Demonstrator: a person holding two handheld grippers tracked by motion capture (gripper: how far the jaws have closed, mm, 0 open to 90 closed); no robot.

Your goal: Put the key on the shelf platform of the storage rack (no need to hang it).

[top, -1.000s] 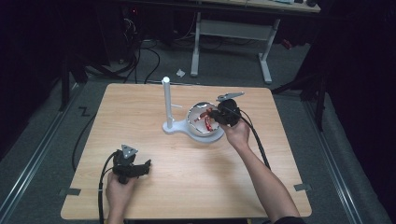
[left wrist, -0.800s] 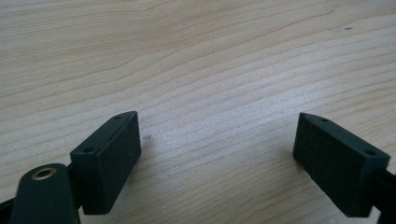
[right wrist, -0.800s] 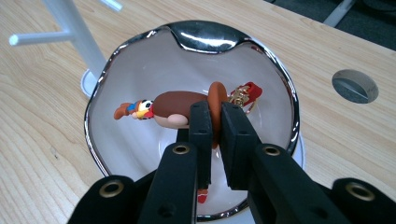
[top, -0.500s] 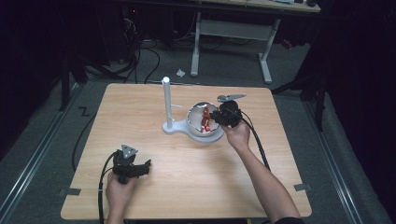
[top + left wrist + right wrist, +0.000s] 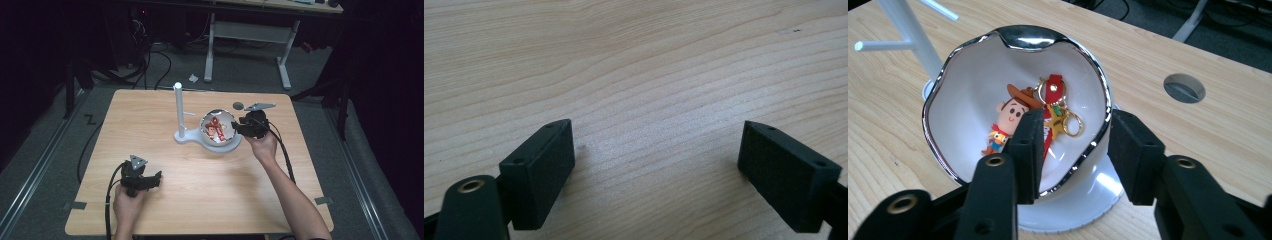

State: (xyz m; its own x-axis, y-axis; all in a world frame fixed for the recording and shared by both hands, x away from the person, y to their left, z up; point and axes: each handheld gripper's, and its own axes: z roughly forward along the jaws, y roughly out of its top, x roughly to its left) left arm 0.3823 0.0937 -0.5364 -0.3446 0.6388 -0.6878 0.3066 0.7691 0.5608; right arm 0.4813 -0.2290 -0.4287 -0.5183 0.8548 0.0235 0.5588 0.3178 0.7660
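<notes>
Wooden table (image 5: 165,135), dark floor around it; a white bowl (image 5: 968,75) with a silver rim sits on a white stand (image 5: 178,112) near the far middle. Inside the bowl lie a cowboy figure keyring (image 5: 1005,120) and a red strap with gold rings (image 5: 1055,107). The right gripper (image 5: 1075,150) straddles the near rim, one jaw inside, one outside, not visibly clamped. Judged step: gripping the rim; close squarely and slowly to avoid tipping. The left gripper (image 5: 656,165) rests spread apart over bare wood, holding nothing.
</notes>
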